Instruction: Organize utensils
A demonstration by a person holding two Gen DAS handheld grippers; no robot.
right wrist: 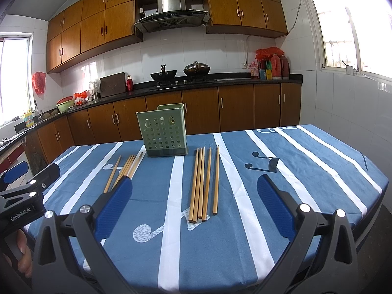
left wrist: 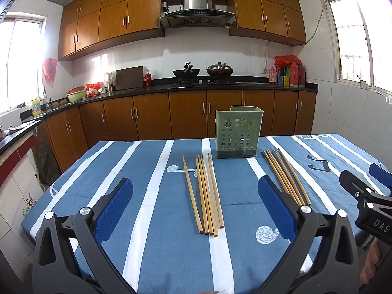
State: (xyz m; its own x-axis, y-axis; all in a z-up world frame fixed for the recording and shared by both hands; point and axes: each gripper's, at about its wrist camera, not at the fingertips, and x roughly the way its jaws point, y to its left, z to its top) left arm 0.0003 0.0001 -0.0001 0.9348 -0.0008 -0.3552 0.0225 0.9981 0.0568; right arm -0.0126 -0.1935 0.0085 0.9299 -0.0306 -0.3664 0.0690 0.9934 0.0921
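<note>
A pale green perforated utensil holder (left wrist: 237,132) (right wrist: 163,130) stands upright at the far side of the blue striped table. Two bunches of wooden chopsticks lie flat in front of it. In the left wrist view the left bunch (left wrist: 205,193) lies between the fingers of my open left gripper (left wrist: 195,186), which hovers short of it. In the right wrist view the right bunch (right wrist: 203,183) lies ahead of my open right gripper (right wrist: 195,185). The right bunch (left wrist: 285,176) also shows beyond my left gripper's right finger (left wrist: 276,205). Both grippers hold nothing.
The tablecloth (left wrist: 156,220) (right wrist: 294,171) is blue with white stripes and music notes. Behind the table runs a black counter (left wrist: 196,87) with woks, bottles and wooden cabinets. The right gripper (left wrist: 367,196) shows at the left view's right edge, the left gripper (right wrist: 27,186) at the right view's left edge.
</note>
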